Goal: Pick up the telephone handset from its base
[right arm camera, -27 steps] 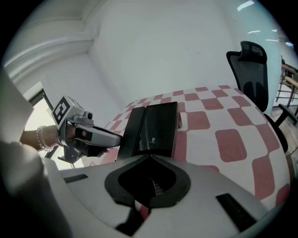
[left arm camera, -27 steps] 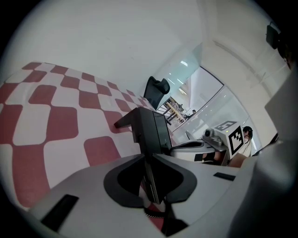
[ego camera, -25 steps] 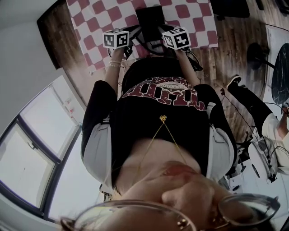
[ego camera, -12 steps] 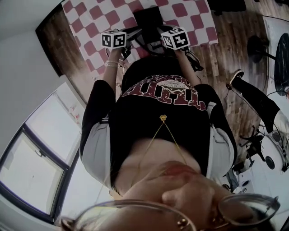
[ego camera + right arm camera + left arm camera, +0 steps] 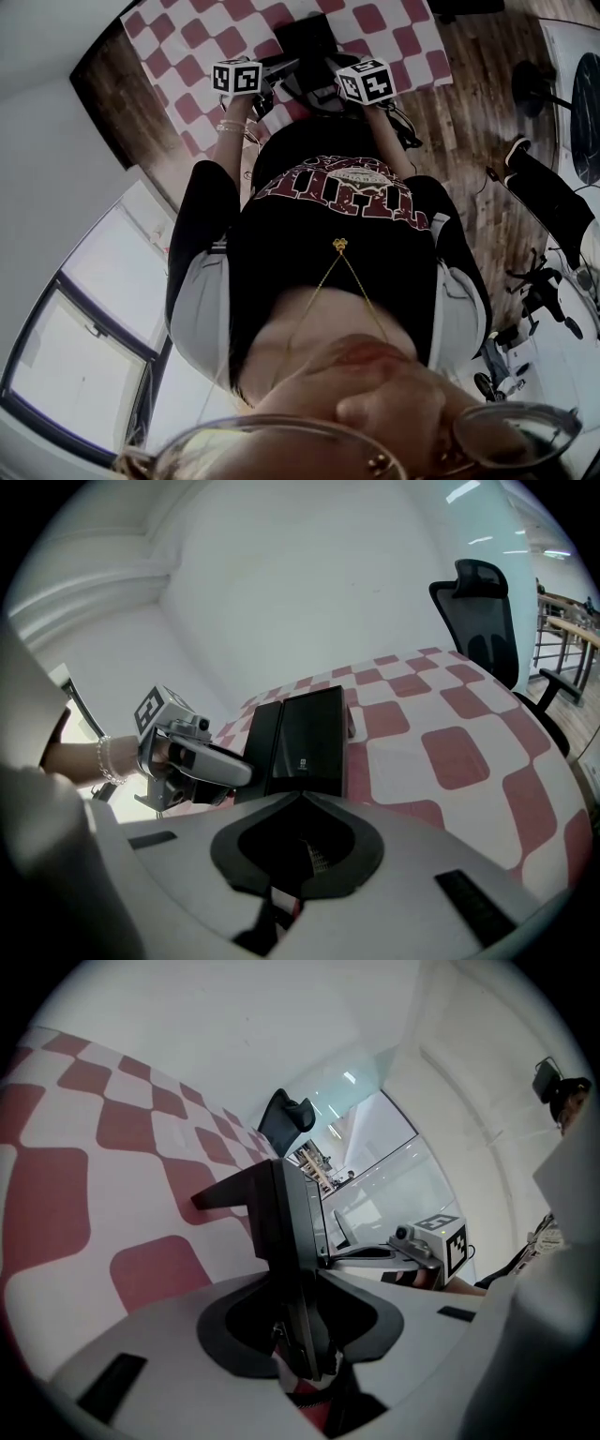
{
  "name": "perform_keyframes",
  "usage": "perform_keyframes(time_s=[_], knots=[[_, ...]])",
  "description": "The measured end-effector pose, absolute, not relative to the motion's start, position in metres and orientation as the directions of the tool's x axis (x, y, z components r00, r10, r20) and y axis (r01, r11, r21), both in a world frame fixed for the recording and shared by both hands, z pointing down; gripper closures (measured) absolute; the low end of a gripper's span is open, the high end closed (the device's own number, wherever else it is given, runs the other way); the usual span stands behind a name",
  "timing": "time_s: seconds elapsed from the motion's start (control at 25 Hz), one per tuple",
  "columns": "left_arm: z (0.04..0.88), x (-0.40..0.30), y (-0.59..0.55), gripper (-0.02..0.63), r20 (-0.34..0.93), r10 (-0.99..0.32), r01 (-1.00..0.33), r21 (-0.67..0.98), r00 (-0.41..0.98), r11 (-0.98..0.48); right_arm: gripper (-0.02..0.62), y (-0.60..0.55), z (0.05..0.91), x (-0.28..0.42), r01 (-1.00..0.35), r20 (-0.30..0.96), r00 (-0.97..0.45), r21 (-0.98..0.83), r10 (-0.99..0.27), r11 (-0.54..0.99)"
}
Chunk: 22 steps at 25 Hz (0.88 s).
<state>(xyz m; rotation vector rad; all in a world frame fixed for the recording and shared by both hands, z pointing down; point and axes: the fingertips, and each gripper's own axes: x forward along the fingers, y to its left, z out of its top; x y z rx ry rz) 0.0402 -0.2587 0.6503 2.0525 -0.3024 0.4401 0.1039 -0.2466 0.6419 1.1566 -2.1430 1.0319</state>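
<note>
A black telephone [image 5: 306,37] lies on the red-and-white checked tablecloth [image 5: 202,37]. In the right gripper view its narrow handset [image 5: 262,738] lies left of the wider base [image 5: 310,733]. My left gripper [image 5: 279,67] reaches in from the handset's side. Its jaws are opening, and the telephone's black edge [image 5: 286,1213] stands between them with the pads off it. My right gripper [image 5: 302,797] points at the telephone's near end, its jaw tips meeting with nothing seen between them. Each gripper shows in the other's view: the right gripper [image 5: 424,1244] and the left gripper [image 5: 192,758].
A black office chair [image 5: 480,607] stands past the table's far side. Wooden floor [image 5: 469,103] lies to the right of the cloth and a window [image 5: 84,319] to the left. The person's torso [image 5: 337,244] fills the middle of the head view.
Both grippers stay at the telephone. The left marker cube has tipped slightly and the head view has drifted a little. The jaws' movement is too small to see there.
</note>
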Motion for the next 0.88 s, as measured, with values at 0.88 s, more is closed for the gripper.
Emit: perform_keyframes(time_s=[0.88], knots=[[0.6457,0.0409,-0.2556,0.497,0.479,-0.150,-0.490,0.739,0.865,-0.462,0.575,-0.2457,0.6395,0.1047,-0.843,0.695,-0.534,-0.395,-0.481,0.364]])
